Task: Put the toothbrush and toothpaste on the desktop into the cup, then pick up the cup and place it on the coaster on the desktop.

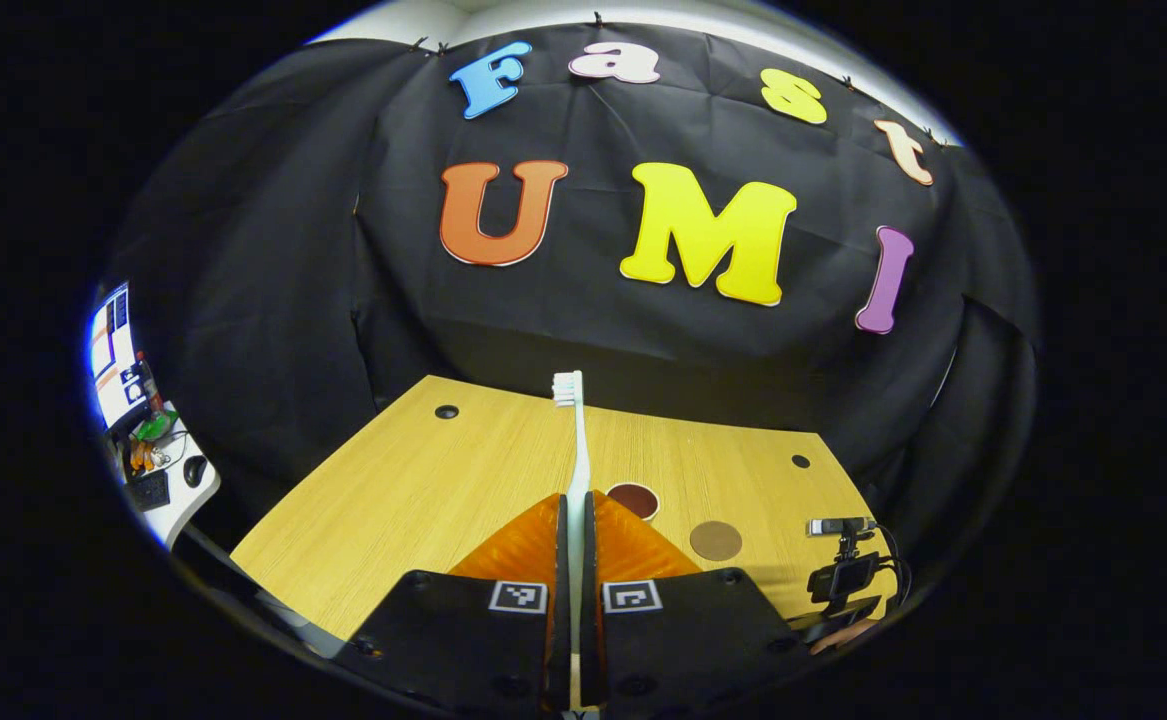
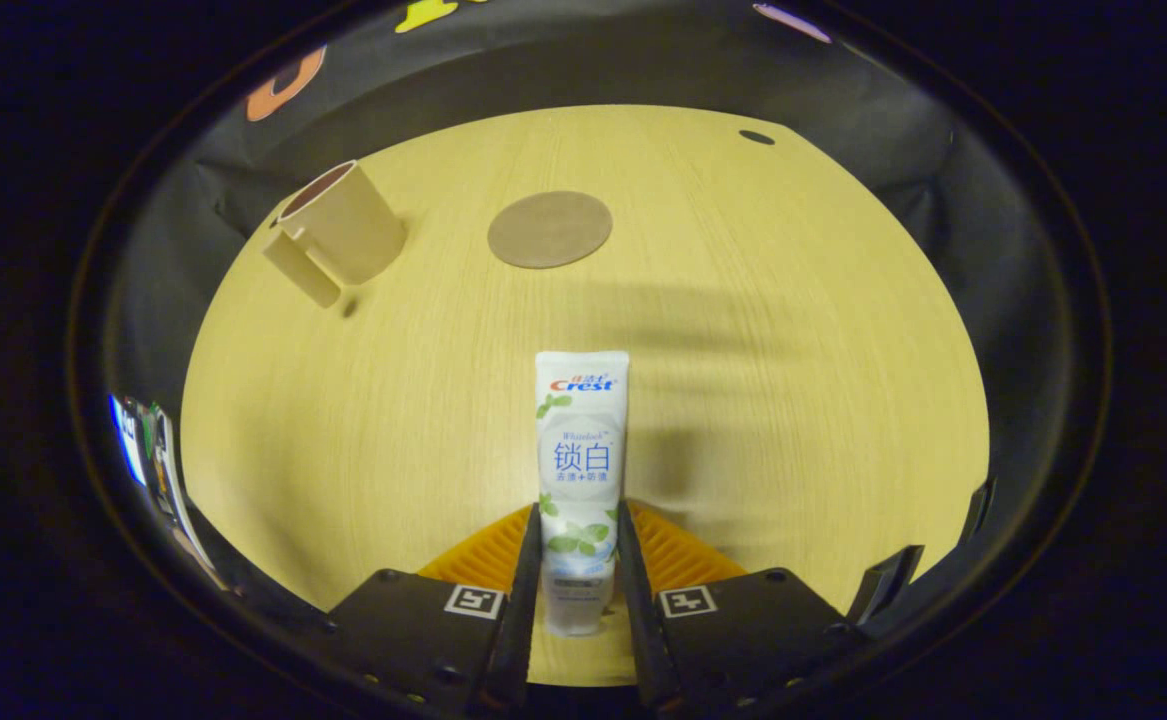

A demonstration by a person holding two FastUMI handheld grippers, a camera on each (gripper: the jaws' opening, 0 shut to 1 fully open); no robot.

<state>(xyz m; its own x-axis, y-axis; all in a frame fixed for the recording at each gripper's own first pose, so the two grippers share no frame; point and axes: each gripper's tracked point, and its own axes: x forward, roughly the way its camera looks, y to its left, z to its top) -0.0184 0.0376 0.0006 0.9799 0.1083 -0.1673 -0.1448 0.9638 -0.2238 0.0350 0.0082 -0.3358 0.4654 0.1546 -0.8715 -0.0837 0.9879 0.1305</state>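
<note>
Both items are gripped but neither is in the cup (image 2: 343, 225) yet. The left gripper (image 1: 575, 590) is clamped on the toothbrush (image 1: 576, 450), held above the desktop (image 1: 393, 500); the right gripper (image 2: 575, 590) squeezes the toothpaste (image 2: 580, 470). The cup stands far-left ahead, the coaster (image 2: 550, 229) just beside it.

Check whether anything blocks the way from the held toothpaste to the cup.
Nothing visible does. In the right gripper view the right gripper is shut on the toothpaste, and only bare desktop lies between it and the cup. The coaster sits off to one side of that line.
</note>
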